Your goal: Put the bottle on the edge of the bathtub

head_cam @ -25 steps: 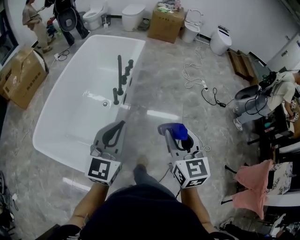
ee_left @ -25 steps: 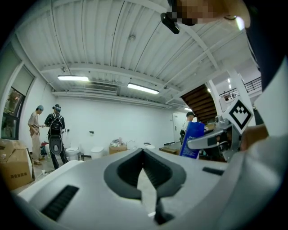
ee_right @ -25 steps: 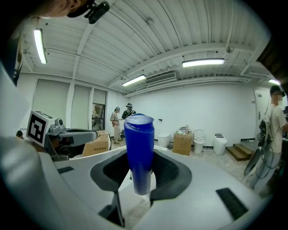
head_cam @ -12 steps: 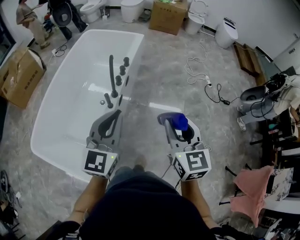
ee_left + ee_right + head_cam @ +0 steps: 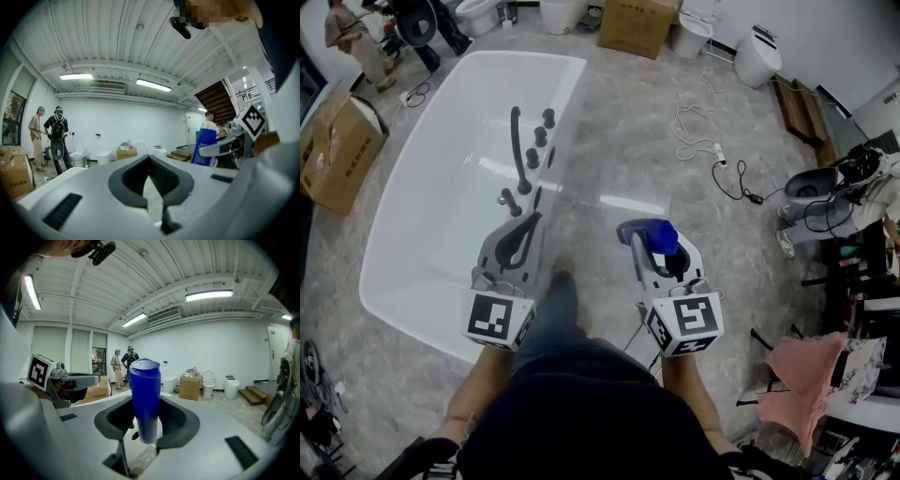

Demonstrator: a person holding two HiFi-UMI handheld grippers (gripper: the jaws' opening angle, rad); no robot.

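Observation:
A blue bottle (image 5: pixel 659 238) stands upright between the jaws of my right gripper (image 5: pixel 645 242), which is shut on it over the grey floor, to the right of the tub. In the right gripper view the bottle (image 5: pixel 144 399) fills the middle and the right gripper (image 5: pixel 145 401) clamps its lower body. The white bathtub (image 5: pixel 572 89) lies at the left, with dark taps (image 5: pixel 517 150) along its right rim. My left gripper (image 5: pixel 530 225) hovers at the tub's near right rim, shut and empty. In the left gripper view its tips (image 5: pixel 149 158) meet, and the bottle (image 5: pixel 204 146) shows at the right.
Cardboard boxes stand left of the tub (image 5: pixel 337 150) and at the back (image 5: pixel 633 28). Toilets (image 5: pixel 757 56) line the far wall. Cables (image 5: pixel 703 150) trail over the floor at the right. Two people (image 5: pixel 352 42) stand far left. A pink cloth (image 5: pixel 802 375) hangs at the right.
The tub has come nearer and shifted down in the head view. A leg has stepped forward between the two grippers. Both grippers stay as they were, the bottle still held.

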